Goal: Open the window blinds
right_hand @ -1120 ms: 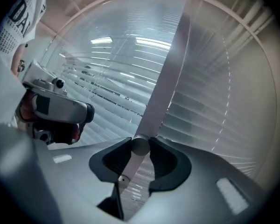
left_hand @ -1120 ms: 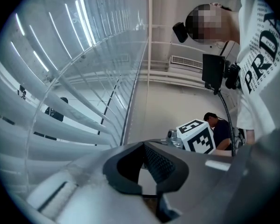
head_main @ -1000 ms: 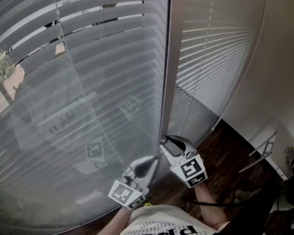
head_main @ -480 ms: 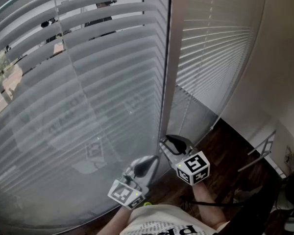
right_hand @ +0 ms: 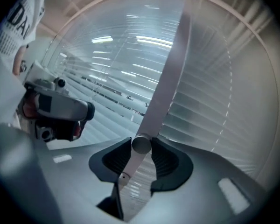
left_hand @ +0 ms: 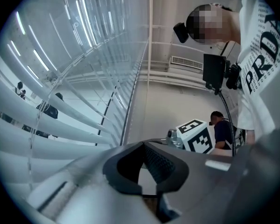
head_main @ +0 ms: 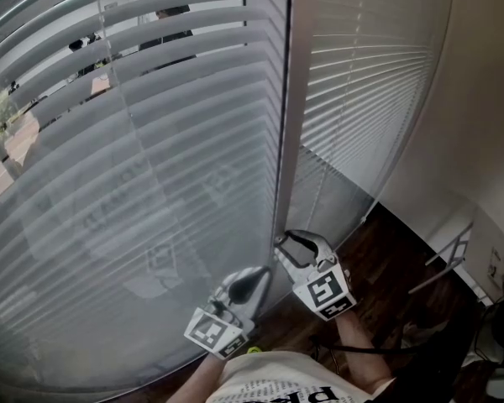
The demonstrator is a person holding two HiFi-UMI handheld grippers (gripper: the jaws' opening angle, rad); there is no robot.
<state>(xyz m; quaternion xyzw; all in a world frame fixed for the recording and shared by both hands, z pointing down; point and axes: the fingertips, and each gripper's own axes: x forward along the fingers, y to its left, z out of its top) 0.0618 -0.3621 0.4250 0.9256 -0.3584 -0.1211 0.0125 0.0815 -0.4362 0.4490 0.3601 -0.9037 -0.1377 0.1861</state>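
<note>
From overhead, both grippers are hovering low against the window blinds, the left gripper just beside the right gripper. Looking along the left one, its jaws are standing apart around nothing, with slats rising beyond them to the left. Along the right one, the jaws are clamping the round end of the tilt wand, with the blinds stretching behind.

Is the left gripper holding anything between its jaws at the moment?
No, the left gripper shows its jaws standing apart in its own view, with nothing gripped between them.
</note>
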